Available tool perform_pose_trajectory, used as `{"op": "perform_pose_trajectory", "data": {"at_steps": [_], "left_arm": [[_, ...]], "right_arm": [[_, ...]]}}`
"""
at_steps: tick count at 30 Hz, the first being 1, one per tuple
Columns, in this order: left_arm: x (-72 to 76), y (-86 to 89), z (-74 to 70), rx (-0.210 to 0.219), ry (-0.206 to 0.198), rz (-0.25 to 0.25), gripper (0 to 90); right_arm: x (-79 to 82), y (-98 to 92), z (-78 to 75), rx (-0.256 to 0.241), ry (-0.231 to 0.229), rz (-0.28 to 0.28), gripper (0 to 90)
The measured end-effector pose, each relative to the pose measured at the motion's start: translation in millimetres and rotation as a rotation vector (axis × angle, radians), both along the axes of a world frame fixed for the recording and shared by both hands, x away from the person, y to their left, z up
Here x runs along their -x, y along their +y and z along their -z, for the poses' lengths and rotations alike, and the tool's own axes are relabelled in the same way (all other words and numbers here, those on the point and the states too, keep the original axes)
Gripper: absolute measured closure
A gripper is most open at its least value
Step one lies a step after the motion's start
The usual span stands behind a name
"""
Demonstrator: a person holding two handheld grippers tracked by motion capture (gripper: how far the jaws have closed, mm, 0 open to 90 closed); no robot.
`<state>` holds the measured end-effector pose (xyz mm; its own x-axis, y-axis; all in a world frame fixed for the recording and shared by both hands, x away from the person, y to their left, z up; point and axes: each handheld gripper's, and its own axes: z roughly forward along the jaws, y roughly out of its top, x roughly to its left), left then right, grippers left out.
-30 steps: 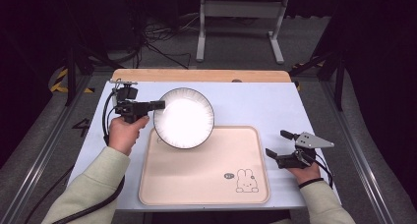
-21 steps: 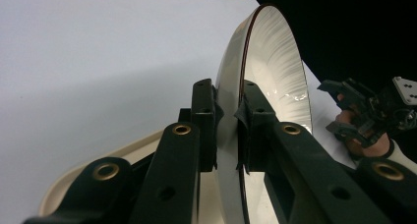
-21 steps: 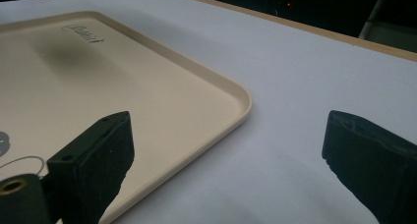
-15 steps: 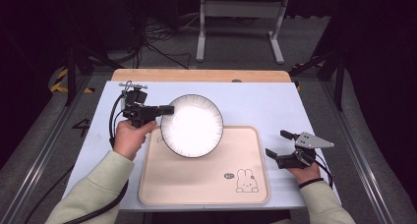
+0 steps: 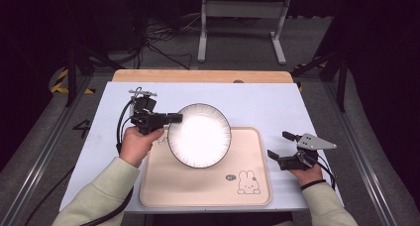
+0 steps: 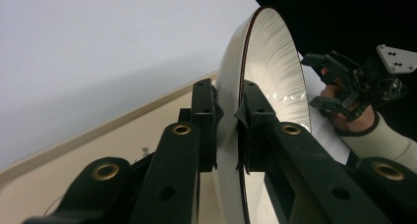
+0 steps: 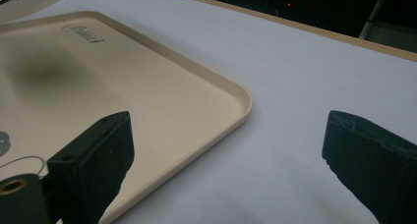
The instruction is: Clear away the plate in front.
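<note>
A white plate with a dark rim (image 5: 199, 135) hangs above the beige tray (image 5: 198, 186), over its upper left part. My left gripper (image 5: 174, 118) is shut on the plate's left rim; in the left gripper view the plate (image 6: 273, 71) stands edge-on between the two pads of the gripper (image 6: 227, 126). My right gripper (image 5: 281, 145) rests open on the table just right of the tray, nothing between its jaws. The right gripper view looks across the tray's corner (image 7: 236, 98), with the open gripper (image 7: 231, 155) low over the table.
The tray carries a small rabbit drawing (image 5: 248, 182) near its lower right corner. A light blue table top (image 5: 257, 102) lies around it, with a wooden strip (image 5: 198, 76) along the far edge. Metal stand legs (image 5: 240, 32) rise on the floor beyond.
My left gripper has carried the plate to the right and toward me, from beside the tray to over its upper left part. The right gripper has stayed still.
</note>
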<state>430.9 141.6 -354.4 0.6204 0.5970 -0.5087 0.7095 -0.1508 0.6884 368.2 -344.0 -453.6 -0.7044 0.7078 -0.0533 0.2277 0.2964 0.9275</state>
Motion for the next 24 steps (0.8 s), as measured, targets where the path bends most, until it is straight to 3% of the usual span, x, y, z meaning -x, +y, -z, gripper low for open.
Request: {"op": "perform_pose_trajectory", "data": {"at_steps": [10, 20, 24], "left_arm": [[3.2, -7.9, 21.9, -0.002, 0.044, 0.023, 80.0], [6.4, -13.8, 32.2, -0.006, 0.075, 0.055, 79.9], [6.2, -14.4, 39.0, 0.001, 0.109, 0.061, 79.5]], "right_arm": [[0.0, 0.0, 0.0, 0.0, 0.0, 0.0, 5.9], [-0.1, 0.1, 0.0, 0.001, 0.0, 0.0, 5.9], [-0.1, 0.0, 0.0, 0.001, 0.0, 0.0, 5.9]]}}
